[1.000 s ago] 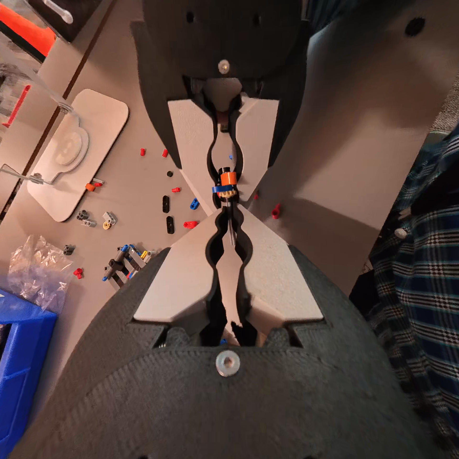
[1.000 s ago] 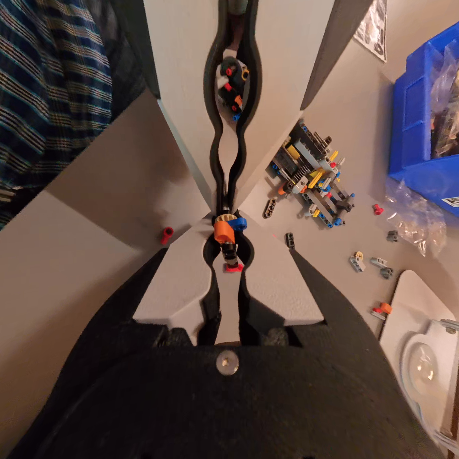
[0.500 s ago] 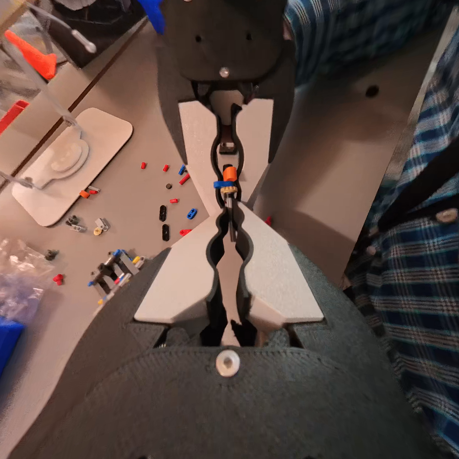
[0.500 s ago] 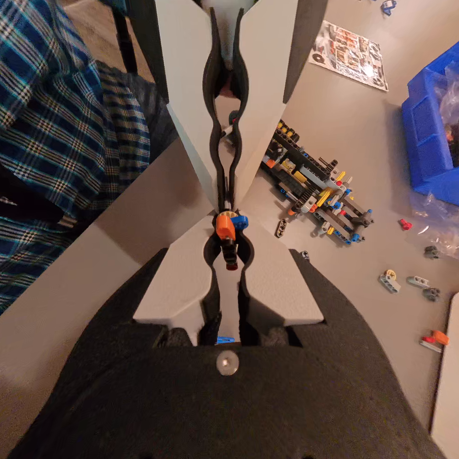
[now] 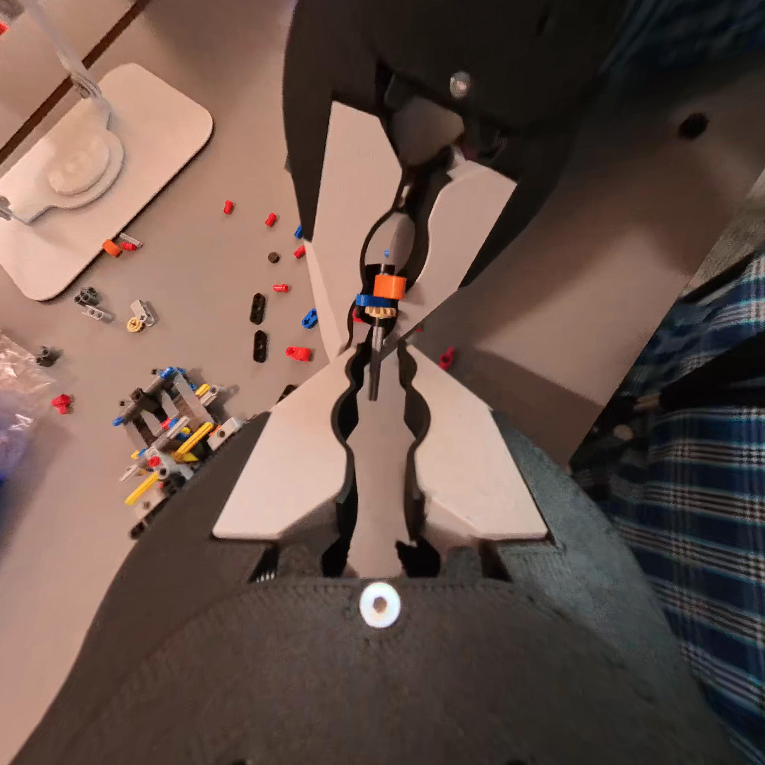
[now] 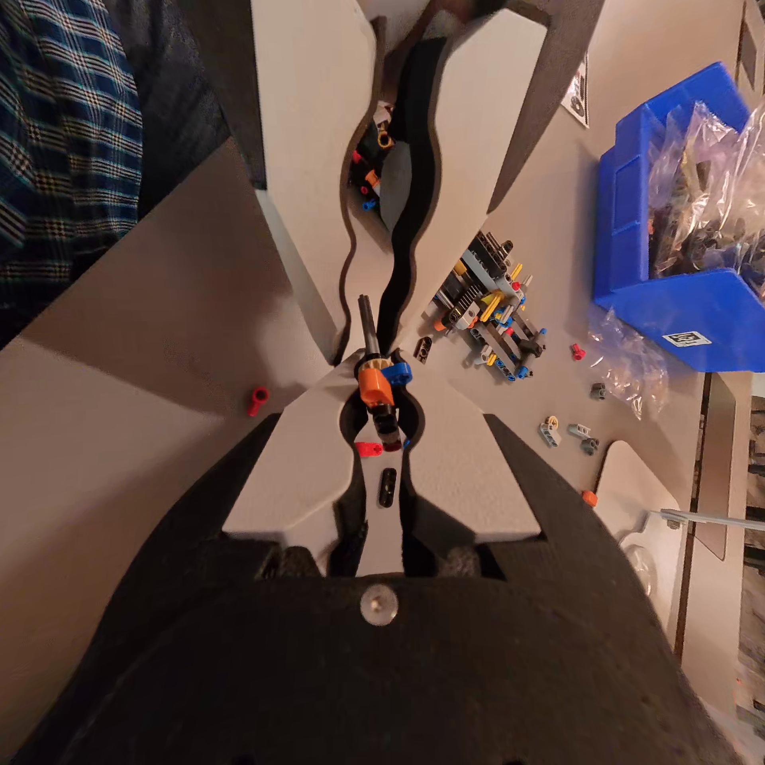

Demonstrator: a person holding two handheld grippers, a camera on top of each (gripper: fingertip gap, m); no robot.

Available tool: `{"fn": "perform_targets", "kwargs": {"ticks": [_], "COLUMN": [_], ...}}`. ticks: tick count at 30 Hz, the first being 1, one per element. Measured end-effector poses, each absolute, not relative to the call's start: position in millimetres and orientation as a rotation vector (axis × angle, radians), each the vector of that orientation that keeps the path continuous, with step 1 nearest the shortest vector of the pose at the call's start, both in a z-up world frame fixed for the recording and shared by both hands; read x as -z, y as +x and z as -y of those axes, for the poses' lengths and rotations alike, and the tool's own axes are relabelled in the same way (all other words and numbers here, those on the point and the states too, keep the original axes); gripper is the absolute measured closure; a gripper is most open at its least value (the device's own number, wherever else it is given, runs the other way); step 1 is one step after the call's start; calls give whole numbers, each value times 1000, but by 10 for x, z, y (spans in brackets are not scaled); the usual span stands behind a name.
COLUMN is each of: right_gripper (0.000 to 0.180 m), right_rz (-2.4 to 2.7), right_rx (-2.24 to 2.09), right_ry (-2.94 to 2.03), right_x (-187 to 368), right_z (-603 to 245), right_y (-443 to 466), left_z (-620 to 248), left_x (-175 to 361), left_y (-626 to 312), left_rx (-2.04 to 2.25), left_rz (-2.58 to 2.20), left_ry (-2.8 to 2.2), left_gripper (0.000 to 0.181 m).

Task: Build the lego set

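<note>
A small axle assembly, made of an orange bush, a blue piece, a tan gear and a grey axle, is held over the table between the two grippers, which meet tip to tip. My right gripper is shut on its orange and black end. My left gripper stands slightly open around the bare axle end, with a gap on each side. The right gripper also shows in the left wrist view, coming in from the top. The partly built model lies on the table and also shows in the left wrist view.
Loose red, blue and black pieces lie scattered on the table. A white stand base is at the far left. A blue bin of bagged parts and a clear bag are at the right. A person's plaid sleeve is close by. The grippers are tip to tip, or close to it.
My left gripper's jaws have parted from the axle that they were pinching. Both grippers have tilted and sunk nearer the table. The right gripper still holds the assembly.
</note>
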State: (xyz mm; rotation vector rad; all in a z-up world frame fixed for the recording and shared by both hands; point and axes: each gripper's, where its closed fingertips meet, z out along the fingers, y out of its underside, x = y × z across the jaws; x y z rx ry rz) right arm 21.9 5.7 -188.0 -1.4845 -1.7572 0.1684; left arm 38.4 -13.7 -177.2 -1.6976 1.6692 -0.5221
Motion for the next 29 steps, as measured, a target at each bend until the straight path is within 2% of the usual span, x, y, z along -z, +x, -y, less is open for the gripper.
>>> {"fn": "perform_targets", "kwargs": {"ticks": [12, 14, 17, 23, 29], "right_gripper": [174, 174, 174, 174, 174], "right_rz": [1770, 1771, 1764, 1758, 1688], "right_rx": [-173, -152, -194, -136, -218], "right_ry": [-1480, -1468, -1471, -1456, -1473], "right_x": [1860, 1843, 1806, 1781, 1693], "right_z": [-9, -7, 37, -21, -71], "right_y": [203, 200, 174, 222, 243], "left_z": [88, 108, 151, 90, 24], "left_x": [1888, 1976, 2024, 1895, 1715], "left_y": [274, 229, 256, 284, 298], "left_rx": [223, 209, 212, 129, 224], "left_rz": [-1895, -1936, -1973, -1947, -1797], "left_ry": [-1659, -1687, -1663, -1557, -1553], "left_gripper": [169, 179, 181, 181, 181]}}
